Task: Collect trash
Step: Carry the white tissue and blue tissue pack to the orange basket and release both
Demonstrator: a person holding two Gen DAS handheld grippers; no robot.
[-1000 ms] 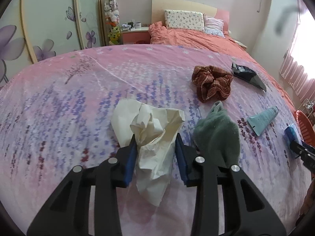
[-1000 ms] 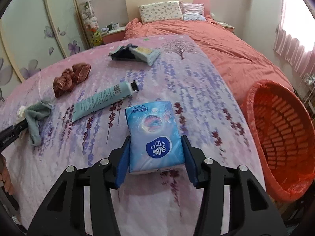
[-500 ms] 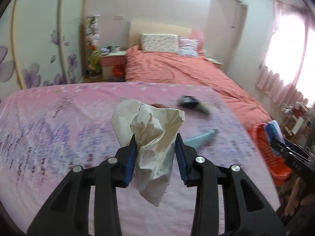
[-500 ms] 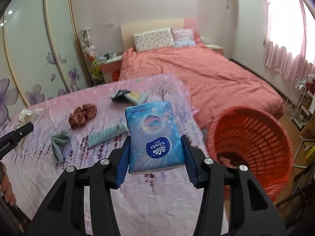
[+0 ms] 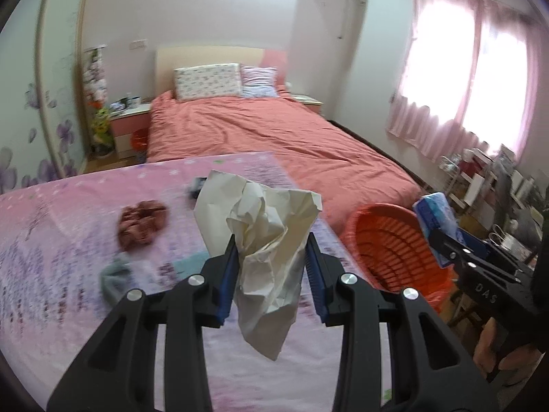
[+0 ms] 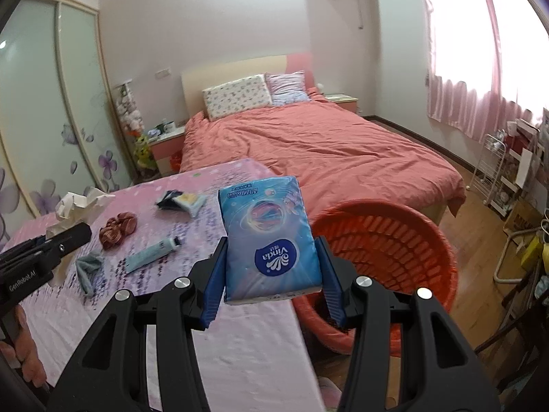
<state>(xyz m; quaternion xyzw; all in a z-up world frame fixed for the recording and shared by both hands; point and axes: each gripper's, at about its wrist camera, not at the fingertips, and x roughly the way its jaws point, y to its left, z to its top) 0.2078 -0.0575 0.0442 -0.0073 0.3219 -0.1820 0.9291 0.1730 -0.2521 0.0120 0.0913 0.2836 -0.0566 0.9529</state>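
My left gripper (image 5: 272, 257) is shut on a crumpled cream paper (image 5: 267, 240) and holds it in the air above the pink floral cover (image 5: 68, 292). My right gripper (image 6: 271, 267) is shut on a blue Vinda tissue pack (image 6: 271, 240), lifted near the cover's right edge. The orange basket (image 6: 411, 240) stands on the floor just right of the pack. In the left wrist view the basket (image 5: 387, 250) lies to the right, with the right gripper (image 5: 442, 237) and tissue pack (image 5: 435, 216) over its far rim. In the right wrist view the left gripper (image 6: 73, 231) with the paper (image 6: 82, 202) shows at the left.
On the cover lie a brown scrunchie (image 6: 118, 228), a teal tube (image 6: 151, 252), a grey-green cloth (image 6: 87, 267) and a dark packet with a wipes pack (image 6: 182, 201). Behind is a bed with an orange duvet (image 6: 326, 147). A white wire rack (image 6: 497, 171) stands at the right.
Both grippers rose off the cover with their loads and swung right toward the orange basket, which is now close in both views. The grips stayed the same.
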